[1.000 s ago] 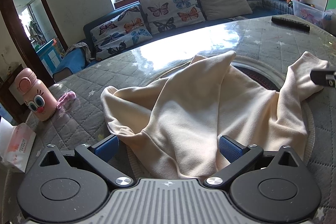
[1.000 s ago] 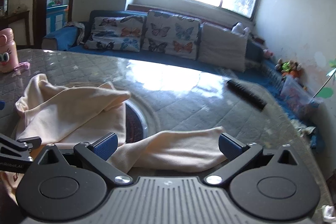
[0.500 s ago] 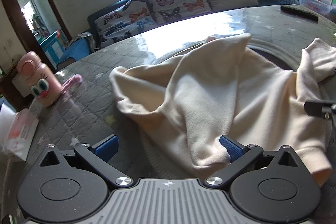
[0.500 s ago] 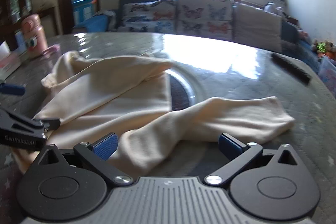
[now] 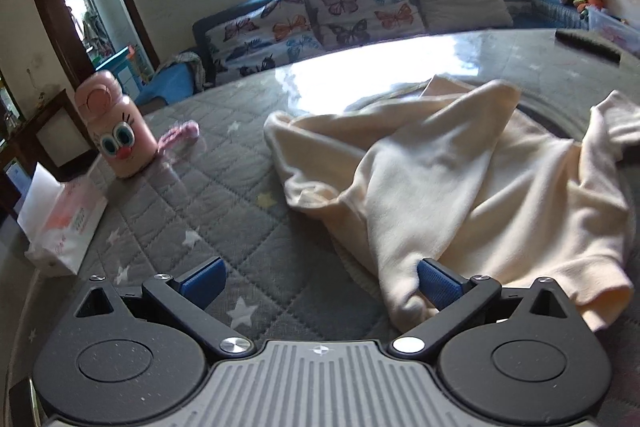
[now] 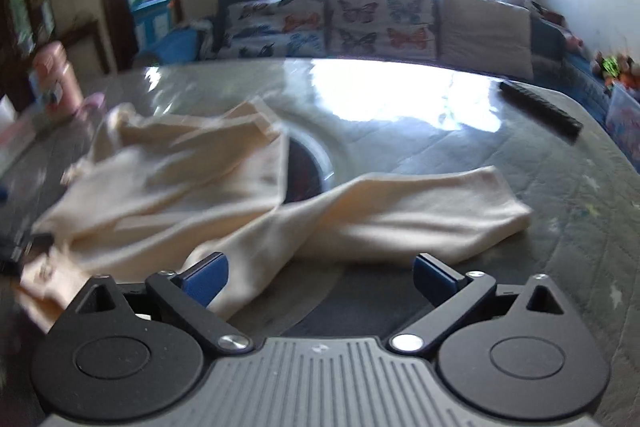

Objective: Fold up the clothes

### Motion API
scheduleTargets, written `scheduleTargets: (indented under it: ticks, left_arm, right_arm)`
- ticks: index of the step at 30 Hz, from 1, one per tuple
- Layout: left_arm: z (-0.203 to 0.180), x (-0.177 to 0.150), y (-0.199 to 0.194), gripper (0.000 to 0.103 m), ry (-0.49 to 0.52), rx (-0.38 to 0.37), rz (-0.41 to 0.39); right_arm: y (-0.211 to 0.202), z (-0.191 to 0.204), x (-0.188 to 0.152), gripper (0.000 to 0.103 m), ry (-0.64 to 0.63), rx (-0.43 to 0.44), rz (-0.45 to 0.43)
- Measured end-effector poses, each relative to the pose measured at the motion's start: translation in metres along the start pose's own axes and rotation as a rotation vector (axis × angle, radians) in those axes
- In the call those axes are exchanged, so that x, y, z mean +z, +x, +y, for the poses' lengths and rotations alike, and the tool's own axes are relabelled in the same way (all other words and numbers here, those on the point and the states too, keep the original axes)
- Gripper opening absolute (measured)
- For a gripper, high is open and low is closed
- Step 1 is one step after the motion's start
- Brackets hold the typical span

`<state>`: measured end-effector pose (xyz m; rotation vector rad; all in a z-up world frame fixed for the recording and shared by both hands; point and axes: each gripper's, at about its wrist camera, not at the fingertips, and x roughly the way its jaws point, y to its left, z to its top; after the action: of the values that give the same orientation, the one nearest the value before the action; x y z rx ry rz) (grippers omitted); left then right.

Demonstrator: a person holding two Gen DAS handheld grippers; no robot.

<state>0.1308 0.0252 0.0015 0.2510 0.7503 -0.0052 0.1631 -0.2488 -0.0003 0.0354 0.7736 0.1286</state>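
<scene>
Hardly started: cream top lying in a messy heap on the worktop, not flat, no neat fold anywhere. One sleeve flung out to the side, another flopped across the middle, hem bunched up near the front. Lots left to do: smoothing flat, tucking sleeves in, folding the body over

Left gripper low over the worktop, jaws wide apart, nothing held; a lump of the cream cloth just touching the blue pad on one side. Right gripper also with jaws wide apart, holding nothing, the cloth lying just in front of one blue pad

Soft and thick like fleece, with a ribbed cuff at the hem, floppy and full of rolls and creases. Likely to slump when lifted. Grey quilted cover on the worktop, with small stars and diamond stitching, shiny where the window light hits. Round dark ring peeking out under the cloth. Off to the side: a pink bottle with a cartoon face, smooth and round, and a soft pack of tissues. Long dark remote far away near the edge
</scene>
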Motion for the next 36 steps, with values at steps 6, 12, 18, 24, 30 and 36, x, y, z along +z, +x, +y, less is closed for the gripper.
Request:
scheduleTargets:
  ticks: [6,12,18,24,30,36]
  left_arm:
    - [-0.031,0.013,-0.018,0.102,0.050,-0.176,-0.063]
    - [-0.085,0.020,-0.018,0.085,0.156,-0.399,-0.087]
    - [-0.125,0.017,-0.016,0.062,0.281,-0.530,-0.112]
    - [-0.141,0.020,0.002,0.041,0.316,-0.551,-0.077]
    - [-0.145,0.016,0.010,0.029,0.345,-0.578,-0.074]
    - [-0.137,0.017,0.008,0.013,0.343,-0.590,-0.081]
  right_arm:
    - [0.026,-0.052,0.030,0.076,0.151,-0.044,0.010]
    - [0.053,-0.085,0.046,0.052,0.208,-0.081,0.020]
    - [0.067,-0.098,0.059,0.036,0.227,-0.093,0.028]
    - [0.085,-0.096,0.064,0.036,0.223,-0.100,0.104]
    - [0.095,-0.084,0.065,0.027,0.162,-0.154,0.118]
    - [0.099,-0.081,0.069,0.001,0.115,-0.172,0.098]
